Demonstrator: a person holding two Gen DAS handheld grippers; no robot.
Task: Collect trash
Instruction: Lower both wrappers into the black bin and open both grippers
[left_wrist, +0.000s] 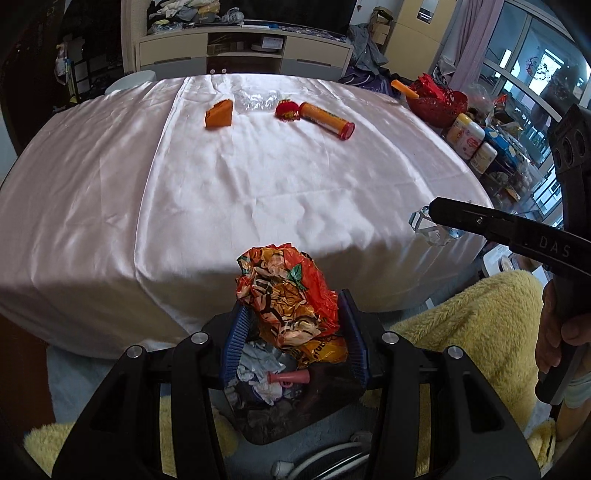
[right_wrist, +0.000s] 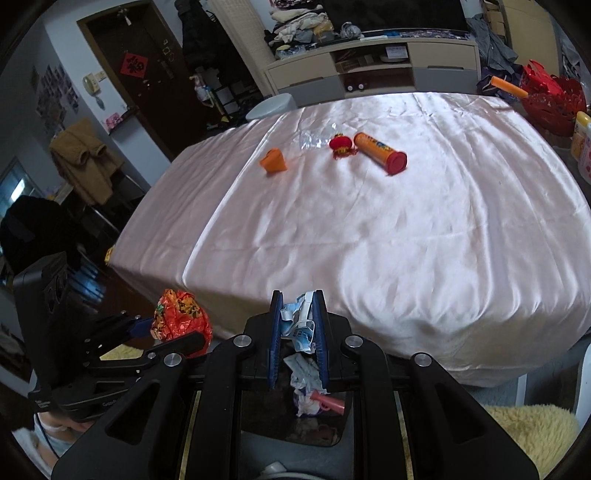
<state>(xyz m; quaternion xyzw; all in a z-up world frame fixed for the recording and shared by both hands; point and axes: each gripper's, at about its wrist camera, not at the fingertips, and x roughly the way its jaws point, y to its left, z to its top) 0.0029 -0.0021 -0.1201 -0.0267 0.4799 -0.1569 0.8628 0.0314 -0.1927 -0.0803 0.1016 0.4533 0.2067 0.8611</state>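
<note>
The left gripper (left_wrist: 293, 332) is clamped on a crumpled orange printed wrapper (left_wrist: 291, 295); both blue pads (left_wrist: 236, 343) press its sides. The right gripper (right_wrist: 298, 332) is closed narrow on a crumpled white and blue paper scrap (right_wrist: 299, 325), which sticks out above the fingertips.

Landmark: the dark trash bin (left_wrist: 295, 413). Both grippers sit directly above its opening. Inside it lie white crumpled paper (left_wrist: 255, 373) and a pink tube-shaped piece (left_wrist: 290, 377). In the right wrist view the left gripper and its wrapper appear to the left of the bin, beside the table edge.

Beyond the bin stands a table under a glossy pale pink cloth (left_wrist: 258, 177). Far across the table from the bin remain four items:
- an orange box (left_wrist: 219, 114);
- a clear plastic wrapper (left_wrist: 256, 99), just right of the box;
- a small red ornament (left_wrist: 289, 109), next right;
- an orange tube with a red cap (left_wrist: 327, 120), lying on its side, touching or just beside the ornament.

The cloth between the bin and these items is bare.

At the table's far right corner stand a red basket (left_wrist: 439, 101) and several white bottles (left_wrist: 469, 136). Yellow fleece fabric (left_wrist: 476, 325) lies right of the bin. A low cabinet (left_wrist: 243, 55) stands behind the table.
</note>
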